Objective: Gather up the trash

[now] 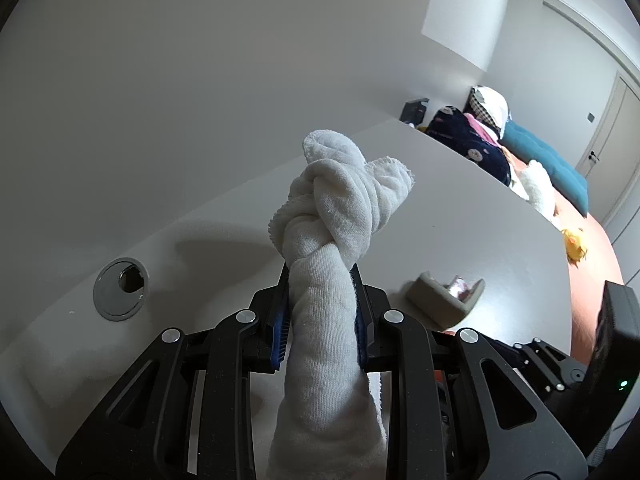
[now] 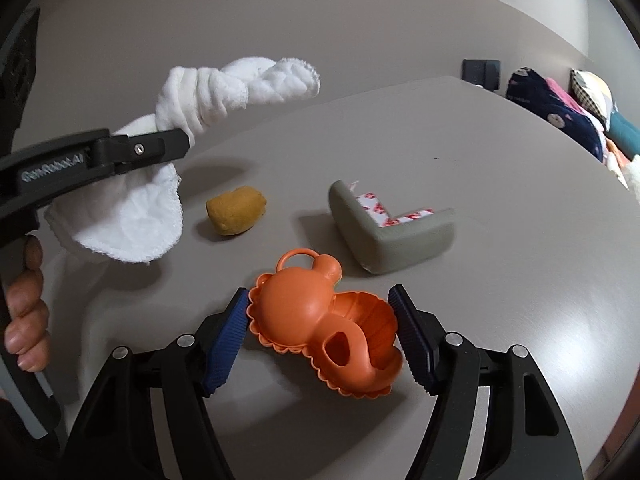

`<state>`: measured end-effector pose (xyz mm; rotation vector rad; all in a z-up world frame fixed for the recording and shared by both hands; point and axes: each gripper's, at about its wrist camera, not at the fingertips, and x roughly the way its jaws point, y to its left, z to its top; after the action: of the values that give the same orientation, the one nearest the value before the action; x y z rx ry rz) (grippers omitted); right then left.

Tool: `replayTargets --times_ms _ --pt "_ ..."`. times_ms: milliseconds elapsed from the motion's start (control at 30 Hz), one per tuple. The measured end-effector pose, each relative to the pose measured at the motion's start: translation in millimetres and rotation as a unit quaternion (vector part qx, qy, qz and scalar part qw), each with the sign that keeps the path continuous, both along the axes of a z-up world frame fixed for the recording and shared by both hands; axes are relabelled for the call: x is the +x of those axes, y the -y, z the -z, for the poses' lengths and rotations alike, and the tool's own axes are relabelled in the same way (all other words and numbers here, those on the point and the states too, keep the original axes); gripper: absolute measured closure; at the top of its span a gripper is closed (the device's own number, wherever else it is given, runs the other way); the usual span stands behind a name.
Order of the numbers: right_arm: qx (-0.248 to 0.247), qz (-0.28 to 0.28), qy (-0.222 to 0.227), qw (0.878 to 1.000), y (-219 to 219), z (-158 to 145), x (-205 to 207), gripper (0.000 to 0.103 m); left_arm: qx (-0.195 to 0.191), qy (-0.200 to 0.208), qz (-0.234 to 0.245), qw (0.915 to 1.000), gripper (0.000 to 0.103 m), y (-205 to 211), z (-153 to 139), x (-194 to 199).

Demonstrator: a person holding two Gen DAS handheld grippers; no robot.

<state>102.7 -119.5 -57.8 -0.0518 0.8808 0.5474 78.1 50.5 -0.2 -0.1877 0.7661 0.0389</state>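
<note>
Above the grey counter [image 2: 500, 240], left gripper [image 1: 322, 300] jaws clamped on knotted white terry cloth [image 1: 336, 216], right gripper [image 2: 320, 336] jaws apart around orange plastic bear-shaped toy [image 2: 316, 320].

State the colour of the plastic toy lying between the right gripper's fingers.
Orange all over; the toy shows best in the right wrist view.

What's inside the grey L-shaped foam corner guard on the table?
Along the inner faces of the grey foam corner guard, white adhesive strips with red print show. The guard's outer wall hides the lower part of that lining and the table under it.
</note>
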Motion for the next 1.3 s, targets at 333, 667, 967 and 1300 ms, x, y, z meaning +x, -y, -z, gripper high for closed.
replayTargets --times_ms 333,667,967,1300 --pt "0.022 0.037 0.012 0.999 39.0 -26.9 -20.6 0.032 0.012 -0.001 0.031 0.9994 0.078 38.0 1.2 -12.8" --pt "0.039 0.068 0.028 0.997 83.8 -45.9 -39.4 0.032 0.016 0.0 0.063 0.9979 0.078 83.2 -1.6 -21.5" --pt "0.054 0.106 0.042 0.992 129.0 -58.1 -65.4 0.032 0.02 0.004 0.092 0.9955 0.078 122.1 -5.3 -31.1" --pt "0.06 0.145 0.059 0.986 177.5 -66.8 -91.4 0.032 0.026 0.005 0.131 0.991 0.078 170.5 -5.0 -41.5"
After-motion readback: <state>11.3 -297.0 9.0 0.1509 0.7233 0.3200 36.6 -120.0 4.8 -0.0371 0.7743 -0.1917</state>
